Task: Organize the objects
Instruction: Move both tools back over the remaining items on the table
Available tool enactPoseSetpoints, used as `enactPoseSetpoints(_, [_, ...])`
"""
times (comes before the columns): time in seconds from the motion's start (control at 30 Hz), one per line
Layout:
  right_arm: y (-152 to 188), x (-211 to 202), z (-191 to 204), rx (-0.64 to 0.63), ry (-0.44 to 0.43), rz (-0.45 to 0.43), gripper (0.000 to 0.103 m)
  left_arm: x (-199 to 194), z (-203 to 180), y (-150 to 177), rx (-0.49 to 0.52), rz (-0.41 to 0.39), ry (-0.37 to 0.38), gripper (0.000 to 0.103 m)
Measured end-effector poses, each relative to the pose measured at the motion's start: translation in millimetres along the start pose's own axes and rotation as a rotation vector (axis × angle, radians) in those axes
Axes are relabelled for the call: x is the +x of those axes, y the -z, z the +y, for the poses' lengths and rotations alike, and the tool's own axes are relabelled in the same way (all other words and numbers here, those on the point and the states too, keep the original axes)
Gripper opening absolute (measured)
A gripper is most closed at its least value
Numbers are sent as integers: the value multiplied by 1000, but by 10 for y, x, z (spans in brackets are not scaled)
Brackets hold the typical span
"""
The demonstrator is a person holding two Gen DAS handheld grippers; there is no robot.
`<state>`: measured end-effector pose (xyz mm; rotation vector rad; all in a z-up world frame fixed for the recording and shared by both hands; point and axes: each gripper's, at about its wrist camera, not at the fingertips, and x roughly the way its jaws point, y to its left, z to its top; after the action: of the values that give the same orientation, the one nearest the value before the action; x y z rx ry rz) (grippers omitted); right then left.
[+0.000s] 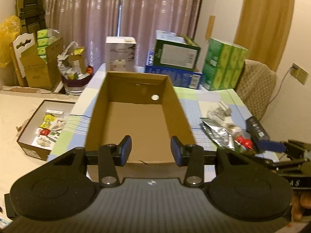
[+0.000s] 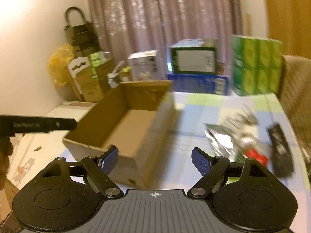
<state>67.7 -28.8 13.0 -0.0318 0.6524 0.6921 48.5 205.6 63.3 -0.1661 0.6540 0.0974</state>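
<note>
An empty brown cardboard box (image 1: 136, 120) (image 2: 124, 128) lies open on the checked tablecloth (image 1: 206, 101). My left gripper (image 1: 151, 151) hangs open over its near wall, nothing between the blue pads. To the right of the box lies a small pile: silver foil packets (image 1: 217, 132) (image 2: 221, 137), a red item (image 1: 243, 141) (image 2: 254, 155) and a dark flat box (image 1: 257, 130) (image 2: 279, 147). My right gripper (image 2: 155, 158) is open above the table between the box and the pile, holding nothing; it shows at the right edge of the left wrist view (image 1: 279, 146). The right wrist view is blurred.
Green and blue cartons (image 1: 175, 58) and a green multipack (image 1: 223, 64) stand along the table's far edge, with a white box (image 1: 120, 53). A low open box of small packets (image 1: 45, 126) sits left on a lower surface. A padded chair back (image 1: 254, 85) stands right.
</note>
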Motion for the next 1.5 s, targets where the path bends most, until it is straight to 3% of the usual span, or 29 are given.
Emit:
enactPoseSetpoints(0.4, [411, -761, -829, 147, 216, -23, 80, 28, -882, 224, 73, 38, 142, 66])
enactPoseSetpoints(0.5, [428, -899, -982, 171, 255, -38, 80, 98, -1130, 254, 100, 50, 180, 76])
enactPoseSetpoints(0.57, [450, -991, -1088, 192, 280, -46, 80, 138, -1273, 273, 115, 52, 193, 93])
enactPoseSetpoints(0.67, [451, -1098, -1237, 211, 310, -58, 80, 196, -1480, 301, 144, 52, 205, 96])
enactPoseSetpoints(1.07, [370, -1092, -1637, 110, 384, -51, 80, 635, -1976, 409, 240, 99, 226, 97])
enactPoseSetpoints(1.33, [364, -815, -1908, 39, 400, -15, 80, 1162, -2226, 529, 261, 150, 273, 97])
enactPoseSetpoints(1.5, [398, -584, -2108, 22, 387, 16, 79, 1518, -2364, 626, 292, 187, 310, 88])
